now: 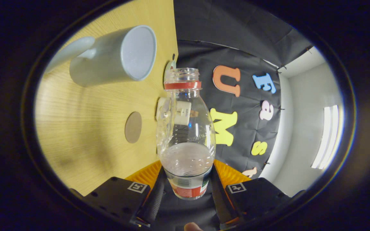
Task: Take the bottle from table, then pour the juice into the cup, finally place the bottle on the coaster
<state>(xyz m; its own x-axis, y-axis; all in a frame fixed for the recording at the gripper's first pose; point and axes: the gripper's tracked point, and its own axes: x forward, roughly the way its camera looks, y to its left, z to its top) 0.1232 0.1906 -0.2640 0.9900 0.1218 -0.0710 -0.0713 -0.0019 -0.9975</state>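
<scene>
— Clamped between the two fingers (159,175) of the gripper (187,179) sits the bottle (186,134), right? What grips it?

— Both fingers press on its lower body, one from each side, at the band of the label (189,189). So the gripper is closed on the bottle, no gap on either side that I can make out.

— How does the bottle stand?

— It runs straight ahead from the fingers, base toward the camera, neck pointing away. It is clear plastic with a red ring (182,85) under the threaded mouth (183,74). No cap sits on the mouth. A pale, cloudy liquid (187,158) fills the part nearest the fingers; the rest of the body looks empty.

— And the cup?

— The cup (117,57) is a pale grey mug with a handle. It stands on the wooden table (85,128), beyond the fingers and off to the left of the bottle's mouth, apart from it. Its open rim faces toward the bottle. Whether anything is in it I cannot tell.

— The coaster?

— A round brown coaster (133,127) lies flat on the table, left of the bottle's middle, nearer to the fingers than the cup is, with nothing on it.

— Anything else?

— A small white block (182,112) shows through the clear plastic, behind the bottle near the table's edge; I cannot tell what it is. Beyond the bottle to the right hangs the dark cloth wall (236,38), and further right a white wall with a bright strip light (328,136).
</scene>
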